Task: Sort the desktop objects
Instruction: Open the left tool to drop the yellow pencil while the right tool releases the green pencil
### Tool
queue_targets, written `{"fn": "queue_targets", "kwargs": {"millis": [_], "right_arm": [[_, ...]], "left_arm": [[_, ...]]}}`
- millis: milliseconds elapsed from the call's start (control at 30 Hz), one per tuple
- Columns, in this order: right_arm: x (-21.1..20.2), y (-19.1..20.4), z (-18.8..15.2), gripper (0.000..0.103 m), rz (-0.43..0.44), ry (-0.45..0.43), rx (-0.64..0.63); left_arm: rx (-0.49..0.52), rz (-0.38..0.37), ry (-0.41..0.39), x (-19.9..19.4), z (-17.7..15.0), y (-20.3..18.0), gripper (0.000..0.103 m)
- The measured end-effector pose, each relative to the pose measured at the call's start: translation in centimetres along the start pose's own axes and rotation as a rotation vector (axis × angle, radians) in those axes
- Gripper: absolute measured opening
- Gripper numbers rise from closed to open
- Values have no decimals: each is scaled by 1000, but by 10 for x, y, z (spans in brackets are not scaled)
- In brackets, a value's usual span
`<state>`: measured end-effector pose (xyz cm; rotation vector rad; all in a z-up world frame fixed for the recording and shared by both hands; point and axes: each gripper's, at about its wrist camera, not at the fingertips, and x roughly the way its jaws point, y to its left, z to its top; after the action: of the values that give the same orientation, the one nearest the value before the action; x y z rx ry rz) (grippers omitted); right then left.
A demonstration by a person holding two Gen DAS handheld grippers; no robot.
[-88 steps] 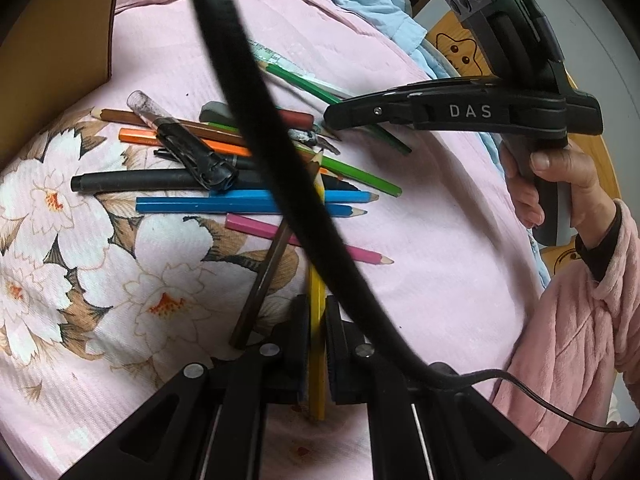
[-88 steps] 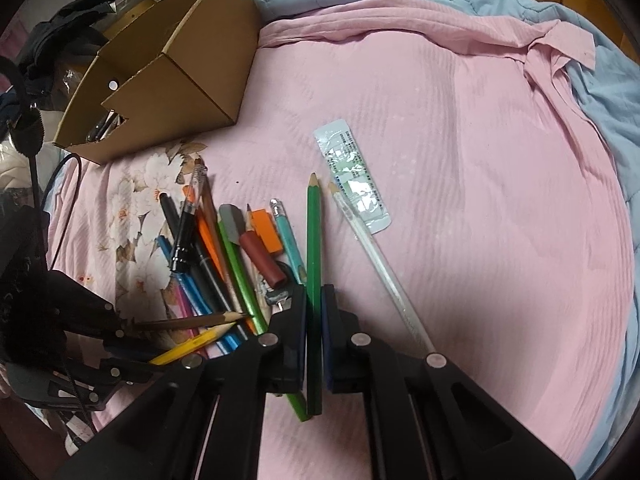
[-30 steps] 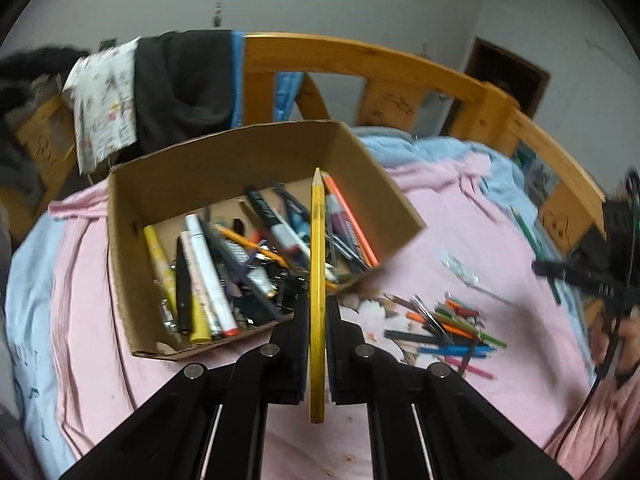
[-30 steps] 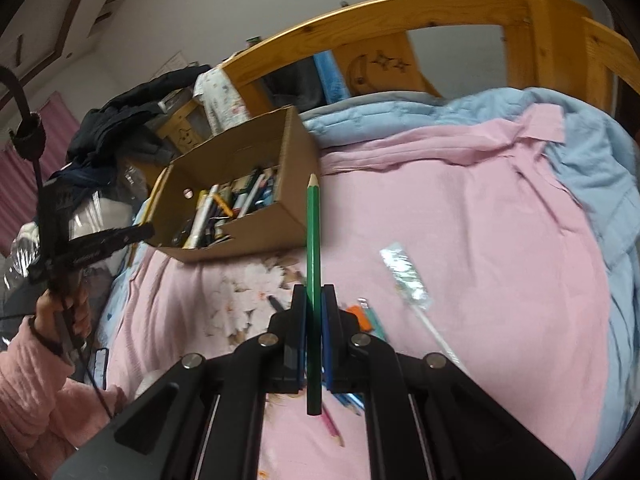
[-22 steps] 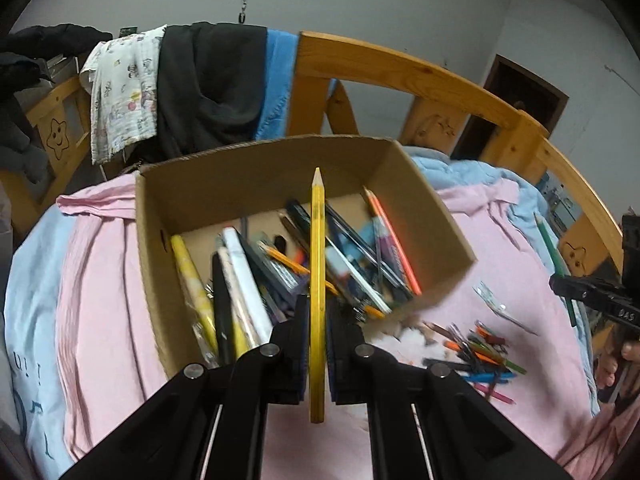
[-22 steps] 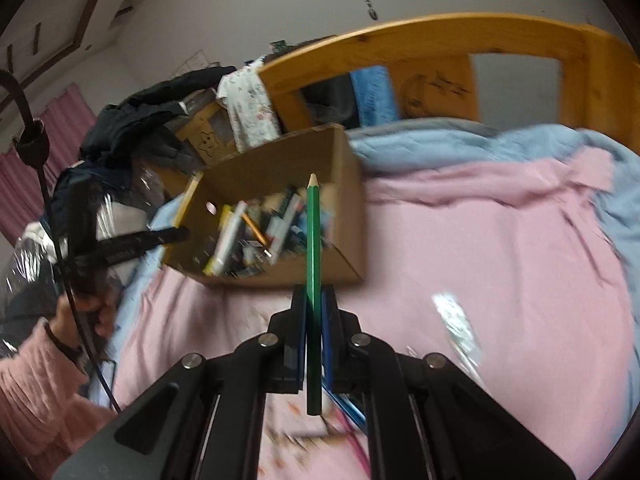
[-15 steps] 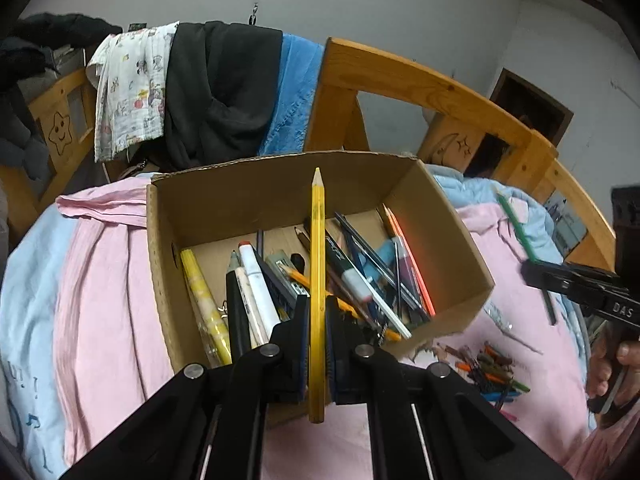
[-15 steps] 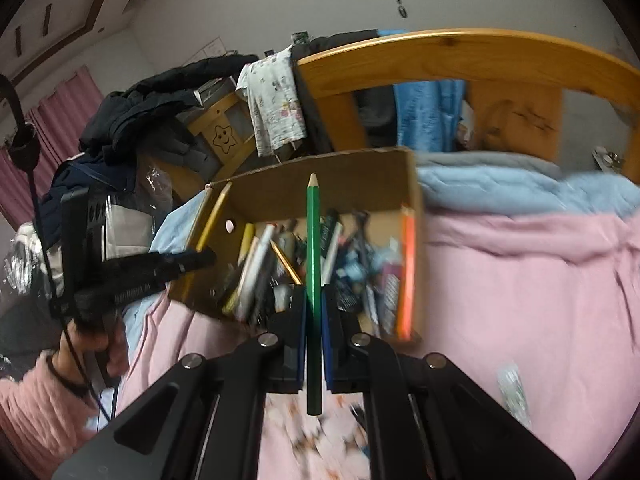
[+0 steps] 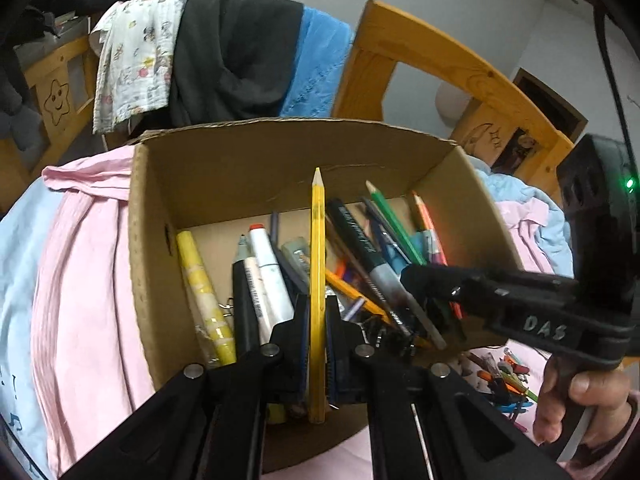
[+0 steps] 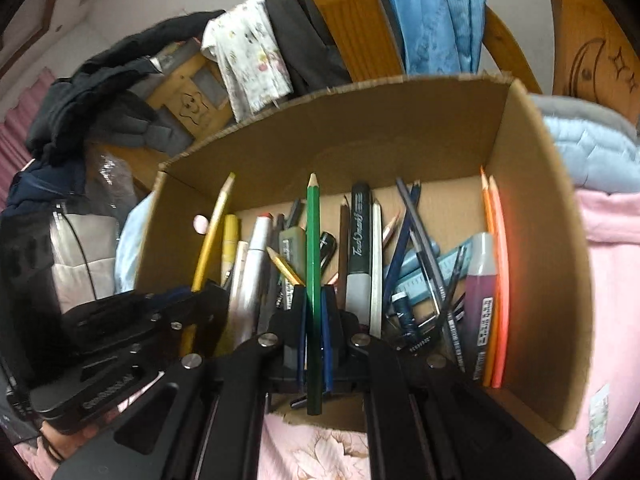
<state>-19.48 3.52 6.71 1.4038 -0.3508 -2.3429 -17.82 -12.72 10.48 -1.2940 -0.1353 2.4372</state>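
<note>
My left gripper [image 9: 317, 334] is shut on a yellow pencil [image 9: 317, 264], tip pointing forward over the open cardboard box [image 9: 256, 160]. My right gripper [image 10: 314, 322] is shut on a green pencil [image 10: 313, 248], held over the same box [image 10: 400, 120]. The box holds several pens, markers and pencils. The right gripper also shows in the left wrist view [image 9: 436, 280], reaching in from the right with the green pencil [image 9: 394, 220]. The left gripper shows at the left of the right wrist view [image 10: 196, 300] with the yellow pencil [image 10: 212, 228].
The box sits on a pink sheet [image 9: 80, 280] on a bed with a wooden headboard [image 9: 460, 72]. Clothes [image 9: 224, 52] hang behind the box. Loose coloured pencils [image 9: 504, 376] lie on the sheet to the right. A clear packet [image 10: 598, 412] lies right of the box.
Both grippers lifted their pencils from the pile on the sheet and carried them to the box. In the last half second both closed in until they hang over its contents.
</note>
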Motion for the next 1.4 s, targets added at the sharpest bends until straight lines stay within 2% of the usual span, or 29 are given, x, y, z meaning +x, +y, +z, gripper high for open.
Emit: {"fn": "queue_targets", "kwargs": {"millis": [167, 467, 800, 1133, 1233, 1300, 1400], "right_arm": [[10, 0, -3, 7, -19, 13, -5], [17, -10, -12, 7, -16, 26, 7], [21, -9, -15, 7, -44, 36, -4], [23, -3, -11, 7, -65, 39, -10], [27, -2, -8, 8, -101, 59, -7], [28, -5, -9, 11, -101, 63, -3], [27, -5, -10, 12, -112, 61, -14]], "left_arm": [[-34, -54, 22, 6, 1, 4, 7], [26, 20, 43, 16, -4, -9, 7], [58, 38, 70, 29, -14, -14, 7], [43, 45, 77, 30, -16, -11, 10], [34, 38, 76, 31, -15, -11, 18], [35, 24, 86, 33, -16, -12, 31], [69, 38, 81, 34, -18, -19, 39]]}}
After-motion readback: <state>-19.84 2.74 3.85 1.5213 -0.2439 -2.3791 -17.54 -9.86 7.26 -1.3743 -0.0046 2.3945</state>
